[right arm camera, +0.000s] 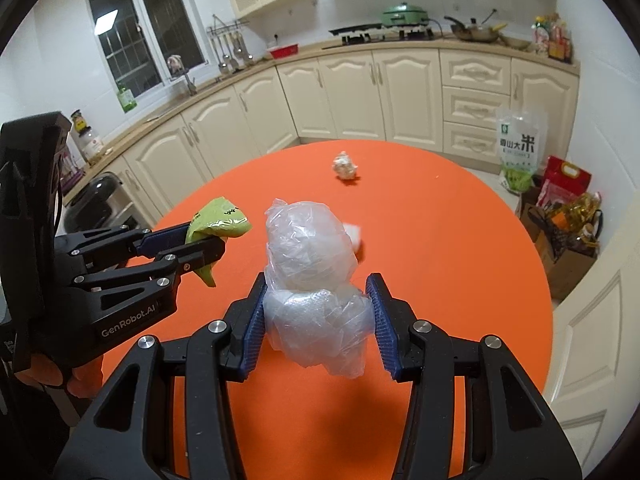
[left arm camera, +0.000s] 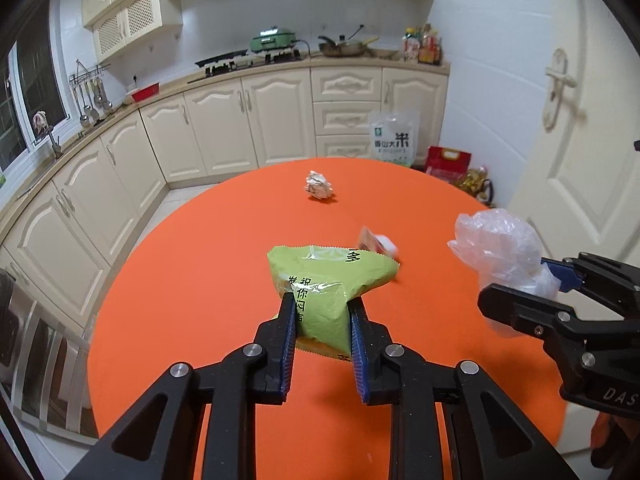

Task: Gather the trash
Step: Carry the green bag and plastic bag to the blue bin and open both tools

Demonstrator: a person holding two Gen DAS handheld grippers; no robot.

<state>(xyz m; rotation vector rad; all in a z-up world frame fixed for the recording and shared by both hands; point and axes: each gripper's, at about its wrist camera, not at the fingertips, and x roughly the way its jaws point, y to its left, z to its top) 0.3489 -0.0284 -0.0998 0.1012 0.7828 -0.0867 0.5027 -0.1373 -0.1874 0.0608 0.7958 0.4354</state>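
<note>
Two pcs in hand: green snack bag [left arm camera: 328, 292] pinched in left gripper [left arm camera: 322, 308], clear plastic wad [right arm camera: 316, 280] clamped in right gripper [right arm camera: 318, 300], both above orange table [left arm camera: 200, 280]. Keep squeeze firm w/ no tilt; paper ball [left arm camera: 319, 186] sits far side of table.

Both claws are matte black linkage frames with round silver screws at the joints and ribbed blue pads lining the fingers. The left claw [right arm camera: 208, 246] carries white "GenRobot.AI" lettering; the right claw [left arm camera: 516, 280] shows "DAS".

Both wrist cameras look down, sharing the orange table [left arm camera: 180, 280].
</note>
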